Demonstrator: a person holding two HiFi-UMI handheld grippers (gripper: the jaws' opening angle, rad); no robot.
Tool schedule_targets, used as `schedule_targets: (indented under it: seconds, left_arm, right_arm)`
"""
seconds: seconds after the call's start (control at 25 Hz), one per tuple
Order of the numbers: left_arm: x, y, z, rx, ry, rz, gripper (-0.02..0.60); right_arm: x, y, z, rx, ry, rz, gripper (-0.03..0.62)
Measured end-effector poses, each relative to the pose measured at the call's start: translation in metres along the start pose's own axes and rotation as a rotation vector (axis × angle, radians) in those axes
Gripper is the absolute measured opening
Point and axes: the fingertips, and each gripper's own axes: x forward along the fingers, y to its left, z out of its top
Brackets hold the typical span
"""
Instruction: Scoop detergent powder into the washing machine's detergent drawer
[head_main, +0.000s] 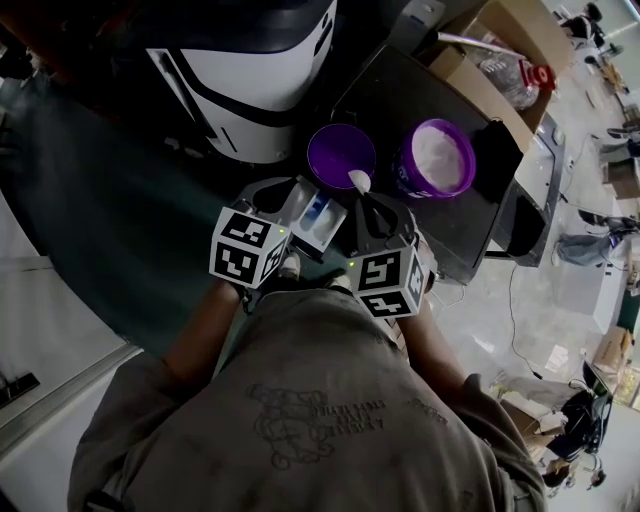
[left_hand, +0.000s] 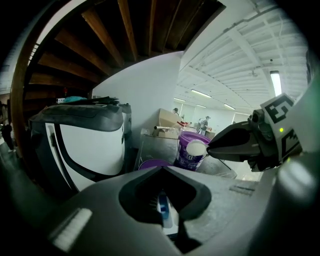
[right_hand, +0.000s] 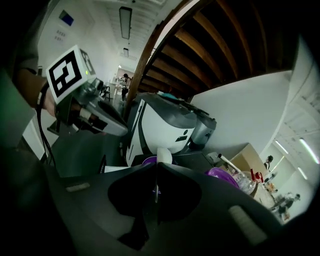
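Detergent powder (head_main: 441, 154), white, fills the one round purple plastic tub (head_main: 407, 173) on the black table top (head_main: 470, 232), right next to the white-and-black washing machine (head_main: 255, 85).

Hard to see stuff first. The white detergent drawer with the blue insert (head_main: 322, 222) is mostly covered by the two grippers in the head view. The left gripper view only gets a sliver of it through the gap behind the jaws. The small white plastic scoop (head_main: 358, 180) shows its bowl only, since the handle disappears into the jaws. I can't tell if there's powder in it.

Count: one tub, one round purple lid (head_main: 340, 153) lying flat beside it, one scoop, one drawer, one machine.

The right gripper (right_hand: 157, 165) is pinched tight on the scoop's thin handle, with the bowl sticking out past its tips, between the lid and the drawer. The left gripper (left_hand: 162, 169) has its jaws pressed together with nothing visible between the tips, sitting just beside the drawer's left edge.
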Motion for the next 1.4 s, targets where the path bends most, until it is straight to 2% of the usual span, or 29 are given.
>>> schedule_targets:
  seconds: [0.32,0.56,0.76,1.08,1.28,1.4]
  left_arm:
    - [0.012,-0.007,0.036,0.042,-0.038,-0.015,0.000]
    - [0.018,-0.027,0.084,0.100,-0.107,-0.066,0.000]
    - [0.032,-0.044,0.120,0.150,-0.159,-0.101,0.000]
    - [0.070,-0.079,0.146,0.206,-0.160,-0.169,0.000]
    - [0.088,-0.096,0.159,0.229,-0.160,-0.198,0.000]
    - [0.097,-0.104,0.165,0.241,-0.157,-0.208,0.000]
  right_arm:
    - [-0.028,-0.040,0.032,0.104,-0.122,-0.036,0.035]
    - [-0.043,-0.084,0.036,0.202,-0.178,-0.115,0.035]
    - [-0.047,-0.118,0.023,0.289,-0.194,-0.153,0.035]
    - [-0.059,-0.168,-0.005,0.381,-0.191,-0.220,0.035]
    - [-0.063,-0.187,-0.024,0.445,-0.190,-0.231,0.035]
    - [-0.066,-0.193,-0.035,0.523,-0.209,-0.218,0.035]
